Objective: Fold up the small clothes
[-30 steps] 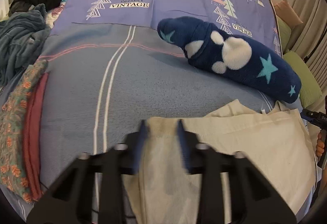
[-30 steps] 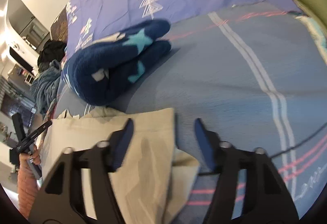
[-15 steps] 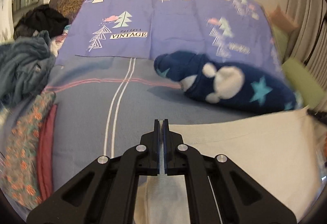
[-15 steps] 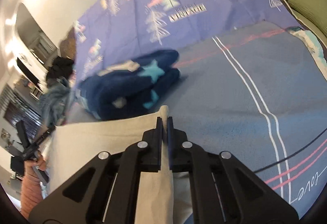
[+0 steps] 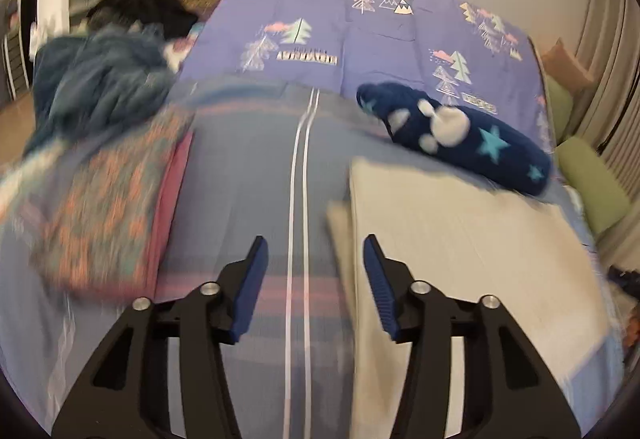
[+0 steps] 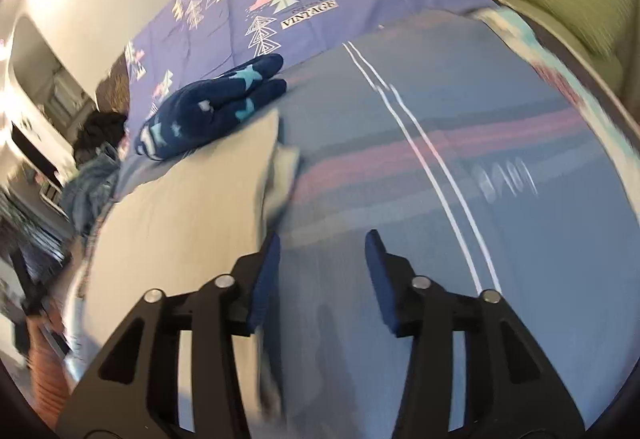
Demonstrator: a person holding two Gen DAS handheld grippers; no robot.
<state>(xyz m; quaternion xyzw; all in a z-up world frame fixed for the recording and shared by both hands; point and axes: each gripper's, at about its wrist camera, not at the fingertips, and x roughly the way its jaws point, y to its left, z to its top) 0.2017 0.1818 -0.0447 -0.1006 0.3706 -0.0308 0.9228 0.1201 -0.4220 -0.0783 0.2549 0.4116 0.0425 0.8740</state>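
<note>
Fold released: left gripper (image 5: 312,275) and right gripper (image 6: 322,271) had just been opening, nothing between jaws, cream garment (image 5: 460,239) at 2 o'clock on bed; next fold likely needs regrasping an edge

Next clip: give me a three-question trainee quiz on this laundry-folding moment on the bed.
1. True or false: the left hand-held gripper grips the cream garment.
2. Which item lies just beyond the cream garment: A) navy star-print fleece, B) a towel, C) a shoe?
3. Fill in: the floral folded cloth lies to the ____ of the white double stripe in the left wrist view.

Key: 1 false, its jaws have just opened with nothing between them; 2 A; 3 left.
</note>
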